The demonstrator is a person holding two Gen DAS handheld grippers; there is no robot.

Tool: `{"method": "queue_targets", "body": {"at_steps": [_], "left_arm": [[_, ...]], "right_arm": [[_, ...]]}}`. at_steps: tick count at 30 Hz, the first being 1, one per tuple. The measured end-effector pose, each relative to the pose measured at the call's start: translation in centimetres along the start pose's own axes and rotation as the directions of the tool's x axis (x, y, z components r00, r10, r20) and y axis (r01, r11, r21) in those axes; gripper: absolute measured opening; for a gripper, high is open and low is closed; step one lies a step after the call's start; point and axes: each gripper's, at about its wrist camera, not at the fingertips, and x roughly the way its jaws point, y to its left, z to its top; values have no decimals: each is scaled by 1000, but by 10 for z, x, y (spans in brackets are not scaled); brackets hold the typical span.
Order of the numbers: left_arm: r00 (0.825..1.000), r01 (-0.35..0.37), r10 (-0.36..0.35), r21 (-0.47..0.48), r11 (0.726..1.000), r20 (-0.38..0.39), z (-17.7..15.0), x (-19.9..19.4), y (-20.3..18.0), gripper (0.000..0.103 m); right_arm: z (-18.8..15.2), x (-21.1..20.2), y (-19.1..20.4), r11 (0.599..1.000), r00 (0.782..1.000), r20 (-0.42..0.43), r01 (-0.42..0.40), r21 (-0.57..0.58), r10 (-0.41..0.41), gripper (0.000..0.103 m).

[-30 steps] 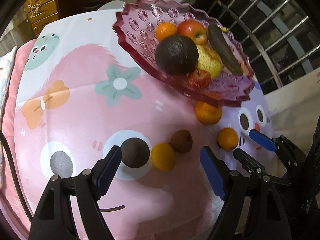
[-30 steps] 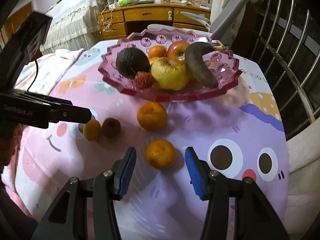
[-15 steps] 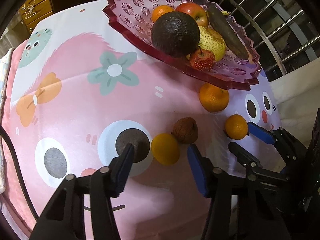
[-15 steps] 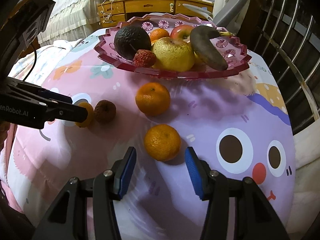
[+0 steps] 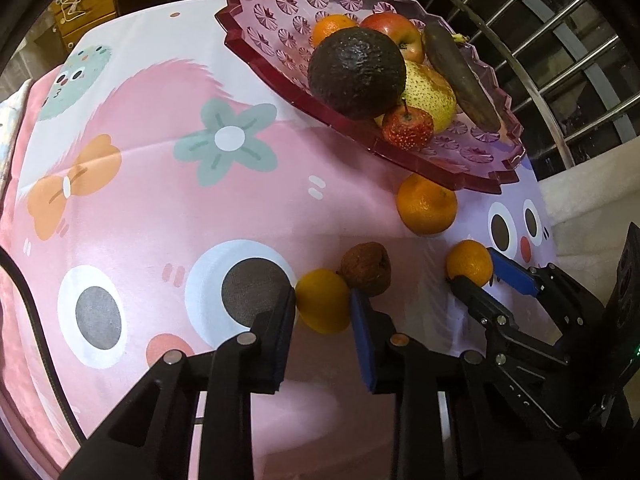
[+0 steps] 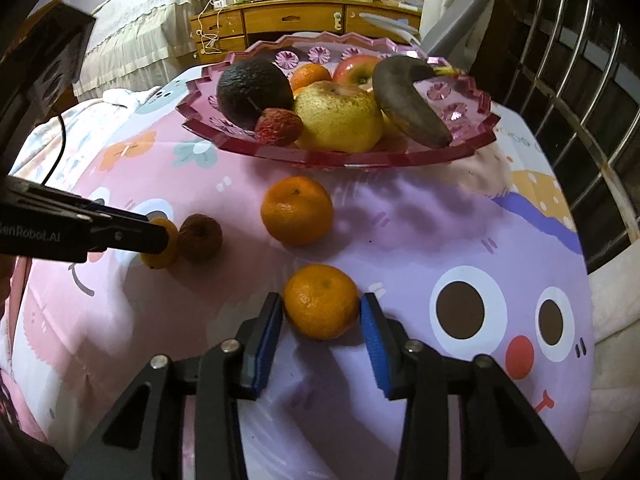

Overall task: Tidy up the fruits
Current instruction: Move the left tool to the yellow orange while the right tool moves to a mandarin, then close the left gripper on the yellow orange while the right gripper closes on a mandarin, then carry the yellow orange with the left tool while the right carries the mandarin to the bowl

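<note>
A pink glass fruit dish (image 5: 276, 40) (image 6: 200, 116) holds an avocado (image 5: 356, 72), a pear, an apple, small oranges, a dark banana (image 6: 408, 104) and a red lychee. On the cloth lie a small yellow-orange fruit (image 5: 322, 300) (image 6: 162, 242), a brown shrivelled fruit (image 5: 366, 268) (image 6: 200, 238), a larger orange (image 5: 426, 204) (image 6: 296, 210) and another orange (image 5: 469, 262) (image 6: 321, 301). My left gripper (image 5: 323, 304) has its pads against the yellow-orange fruit. My right gripper (image 6: 322, 314) has its pads touching or nearly touching the sides of the near orange.
The cartoon tablecloth (image 5: 160, 200) covers a round table. A wooden desk (image 6: 292, 20) and a bed stand behind. Metal railing (image 6: 580, 80) runs along the right. A black cable (image 5: 24, 288) hangs at the left edge.
Both grippers moved forward and narrowed. The left one closed in on the yellow-orange fruit; the right one closed in around the near orange.
</note>
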Motion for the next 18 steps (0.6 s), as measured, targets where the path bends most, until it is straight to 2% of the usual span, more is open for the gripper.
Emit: {"method": "queue_targets", "body": {"at_steps": [7, 11, 18], "left_arm": [[1000, -24, 24, -38, 999, 1, -5, -3, -2, 25], [1000, -22, 22, -47, 999, 2, -11, -7, -7, 25], [999, 4, -3, -36, 999, 37, -16, -28, -25, 25]], "right_arm": [[-2, -2, -5, 1000, 1000, -4, -29, 1, 29, 39], [-1, -5, -13, 998, 998, -15, -53, 18, 53, 39], [6, -25, -26, 999, 999, -1, -49, 4, 49, 39]]}}
